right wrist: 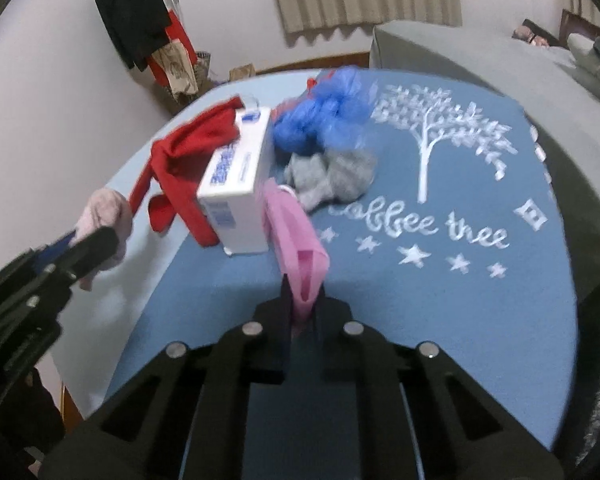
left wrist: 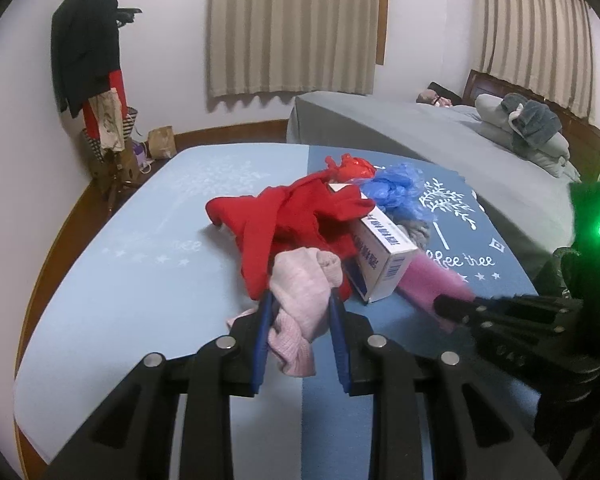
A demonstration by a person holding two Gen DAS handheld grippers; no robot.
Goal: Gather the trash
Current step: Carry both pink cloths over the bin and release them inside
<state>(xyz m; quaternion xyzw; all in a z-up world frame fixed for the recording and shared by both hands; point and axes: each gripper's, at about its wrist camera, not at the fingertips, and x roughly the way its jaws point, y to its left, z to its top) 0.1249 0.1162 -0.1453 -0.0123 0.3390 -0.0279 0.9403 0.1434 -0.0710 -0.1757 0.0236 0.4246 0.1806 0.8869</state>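
my left claw [left wrist: 300, 300] is clamping a pale pink knit cloth [left wrist: 300, 292] just in front of the white box [left wrist: 380, 256], while my right claw [right wrist: 303, 300] is pinching a bright pink bag [right wrist: 296, 236] lying against the box's right side. the red garment [left wrist: 292, 220] is draping over the box's left side, and the blue plastic bag [left wrist: 400, 190] is sitting behind the box.

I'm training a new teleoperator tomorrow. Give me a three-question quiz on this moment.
1. True or false: the left gripper is closed on a pale pink knit cloth.
2. What does the right gripper hold? A) the white box B) a pink bag C) the blue plastic bag
3. Fill in: the red garment is draped partly over the white ____.

Key: 1 true. 2 B, the pink bag; the blue plastic bag lies untouched on the mat. 3 box.
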